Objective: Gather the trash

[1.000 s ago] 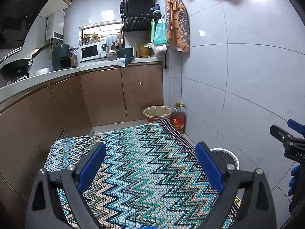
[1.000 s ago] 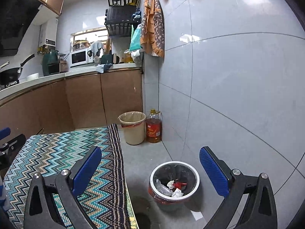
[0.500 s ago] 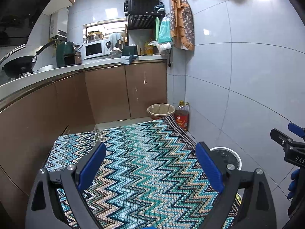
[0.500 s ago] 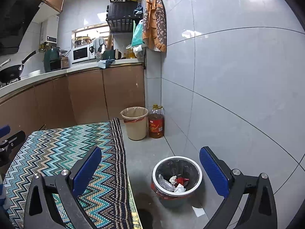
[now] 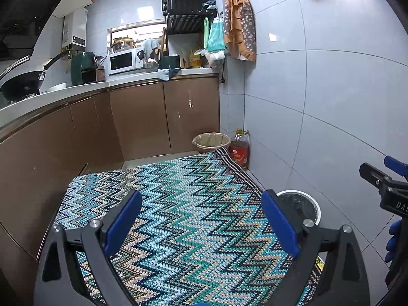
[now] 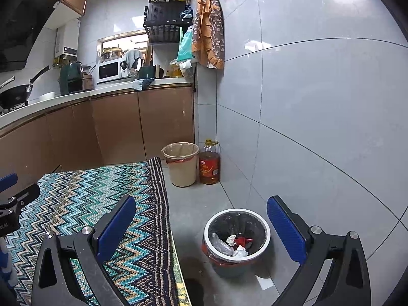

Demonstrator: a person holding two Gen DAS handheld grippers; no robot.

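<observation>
A grey trash bin with a white rim (image 6: 265, 225) stands on the floor to the right of the table; white, clear and red scraps (image 6: 236, 243) lie inside it. Its rim also shows in the left wrist view (image 5: 312, 201). My right gripper (image 6: 201, 225) is open and empty, held above the floor over the table's right edge and the bin. My left gripper (image 5: 201, 219) is open and empty above the zigzag tablecloth (image 5: 178, 204). No loose trash shows on the cloth.
A beige lined bin (image 6: 181, 164) and an oil bottle (image 6: 209, 164) stand by the brown cabinets (image 6: 122, 125). A tiled wall (image 6: 318, 114) runs along the right. The counter holds a microwave (image 5: 123, 61), a wok (image 5: 21, 83) and a rack.
Both grippers have risen and drawn back a little, so the bin and the cloth sit slightly lower in view. Both stay open and empty.
</observation>
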